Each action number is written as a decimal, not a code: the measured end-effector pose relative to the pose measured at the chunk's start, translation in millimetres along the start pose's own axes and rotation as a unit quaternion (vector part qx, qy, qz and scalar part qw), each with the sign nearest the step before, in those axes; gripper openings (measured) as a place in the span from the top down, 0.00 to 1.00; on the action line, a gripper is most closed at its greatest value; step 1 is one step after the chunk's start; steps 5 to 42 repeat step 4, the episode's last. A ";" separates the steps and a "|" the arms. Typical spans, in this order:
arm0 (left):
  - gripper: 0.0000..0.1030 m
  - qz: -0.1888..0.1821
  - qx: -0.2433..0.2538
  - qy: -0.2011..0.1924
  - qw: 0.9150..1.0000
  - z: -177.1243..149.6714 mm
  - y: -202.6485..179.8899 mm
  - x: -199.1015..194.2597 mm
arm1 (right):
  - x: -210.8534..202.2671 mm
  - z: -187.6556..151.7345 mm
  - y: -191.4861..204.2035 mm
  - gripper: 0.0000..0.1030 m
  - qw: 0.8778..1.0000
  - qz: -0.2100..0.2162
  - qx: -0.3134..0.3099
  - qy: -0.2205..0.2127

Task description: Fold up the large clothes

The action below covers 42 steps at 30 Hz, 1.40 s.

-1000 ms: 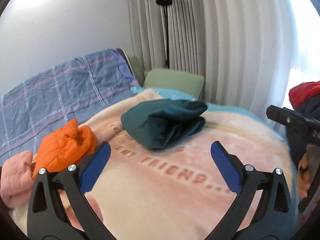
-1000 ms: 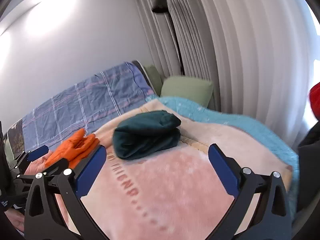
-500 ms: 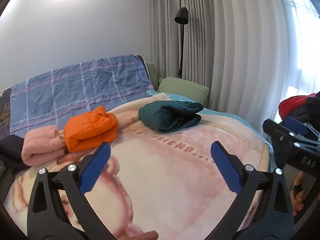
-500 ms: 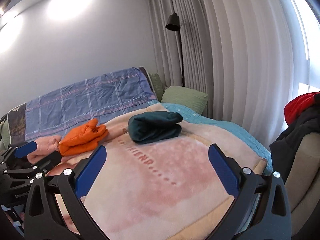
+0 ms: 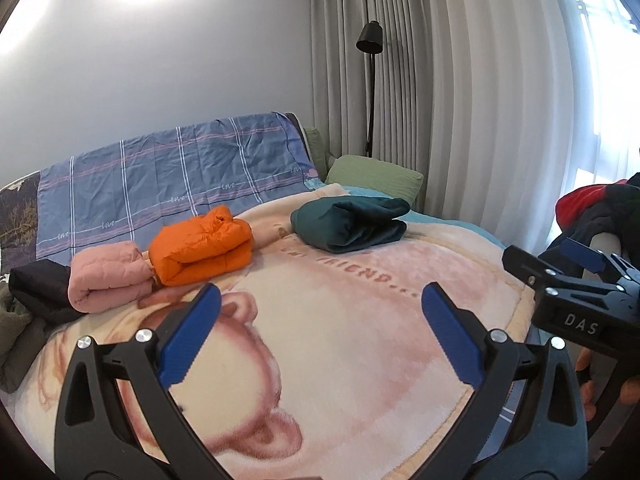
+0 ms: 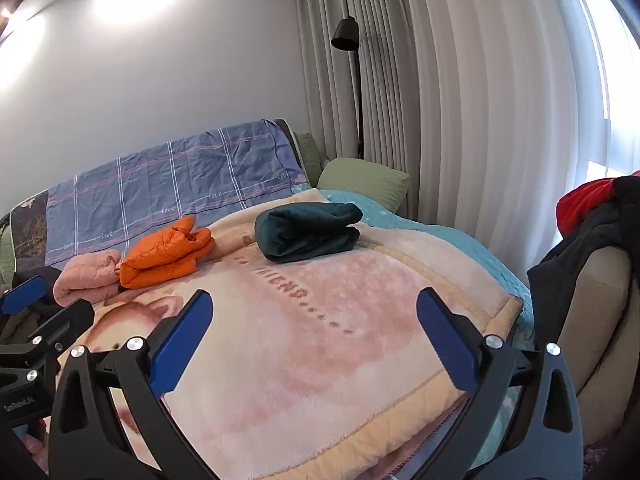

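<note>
1. Clothes: the unfolded pile (image 6: 592, 216) of red and dark garments hangs over the arm of a beige chair (image 6: 596, 320) just beside the bed, at my right. I judge this to be the remaining stock.
2. The pink blanket (image 5: 340, 340) covers the bed and gives a wide bare working area directly ahead of both tools.
3. Finished work sits in a row along the far side of the blanket: a green bundle (image 5: 348, 222), an orange jacket (image 5: 202, 246) and a pink bundle (image 5: 106, 276). The orange jacket touches the pink bundle; the green bundle lies apart from them.
4. Step in hand, as I judge it: between garments, with nothing carried.
5. My left gripper (image 5: 318, 332) hovers above the blanket, jaws spread wide and empty.
6. My right gripper (image 6: 312, 328) hovers likewise, jaws spread wide and empty.
7. Next move calls for: swing right to the chair, pinch one garment at an edge, lift it free of the others, and spread it flat on the bare blanket.
</note>
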<state>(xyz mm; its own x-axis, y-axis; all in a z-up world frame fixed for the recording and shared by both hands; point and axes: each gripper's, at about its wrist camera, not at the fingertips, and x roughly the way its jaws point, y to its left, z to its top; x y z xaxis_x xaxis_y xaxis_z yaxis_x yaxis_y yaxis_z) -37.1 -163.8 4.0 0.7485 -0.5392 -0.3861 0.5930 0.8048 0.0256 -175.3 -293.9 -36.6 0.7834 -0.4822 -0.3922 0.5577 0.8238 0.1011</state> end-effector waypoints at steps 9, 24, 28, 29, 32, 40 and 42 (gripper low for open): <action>0.02 0.006 0.006 0.003 1.000 -4.1 -0.5 -2.2 | 0.0 -1.4 0.4 0.01 1.000 0.000 0.001 0.001; 0.02 0.006 0.006 0.003 1.000 -4.1 -0.5 -2.2 | 0.0 -1.4 0.4 0.01 1.000 0.000 0.001 0.001; 0.02 0.006 0.006 0.003 1.000 -4.1 -0.5 -2.2 | 0.0 -1.4 0.4 0.01 1.000 0.000 0.001 0.001; 0.02 0.006 0.006 0.003 1.000 -4.1 -0.5 -2.2 | 0.0 -1.4 0.4 0.01 1.000 0.000 0.001 0.001; 0.02 0.006 0.006 0.003 1.000 -4.1 -0.5 -2.2 | 0.0 -1.4 0.4 0.01 1.000 0.000 0.001 0.001; 0.02 0.006 0.006 0.003 1.000 -4.1 -0.5 -2.2 | 0.0 -1.4 0.4 0.01 1.000 0.000 0.001 0.001; 0.02 0.006 0.006 0.003 1.000 -4.1 -0.5 -2.2 | 0.0 -1.4 0.4 0.01 1.000 0.000 0.001 0.001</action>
